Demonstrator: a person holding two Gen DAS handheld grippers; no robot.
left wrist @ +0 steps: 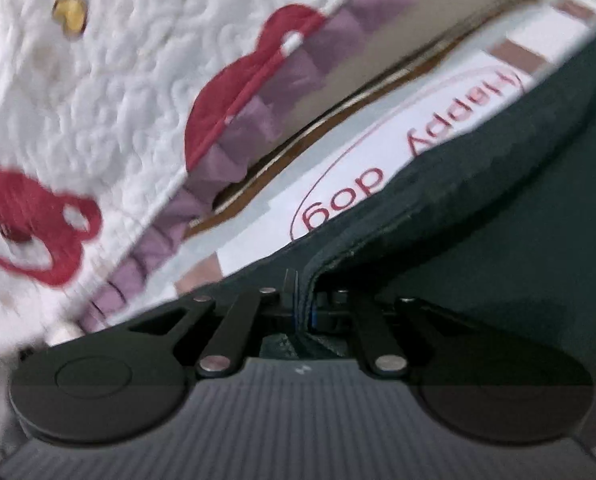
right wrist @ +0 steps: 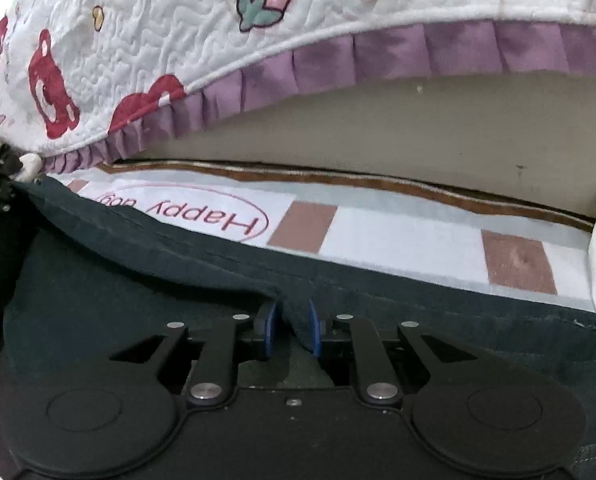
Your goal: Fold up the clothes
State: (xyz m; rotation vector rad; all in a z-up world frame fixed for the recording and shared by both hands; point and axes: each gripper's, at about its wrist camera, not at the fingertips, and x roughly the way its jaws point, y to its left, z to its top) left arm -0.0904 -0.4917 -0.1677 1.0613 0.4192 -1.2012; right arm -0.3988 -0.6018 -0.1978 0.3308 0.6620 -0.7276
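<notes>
Gripping a hem fold of the dark garment (left wrist: pixel 478 216), left gripper (left wrist: pixel 304 304) has its fingers pinched tight on the cloth. Right gripper (right wrist: pixel 291 330): blue-padded fingers (right wrist: pixel 313 330) narrow, a pleat of the same garment caught between them. Garment spreads over the patterned rug (right wrist: pixel 398 236) on the floor, near the rug's edge by the bed. Quilted bedspread (right wrist: pixel 177 32) with purple ruffle hangs above.
</notes>
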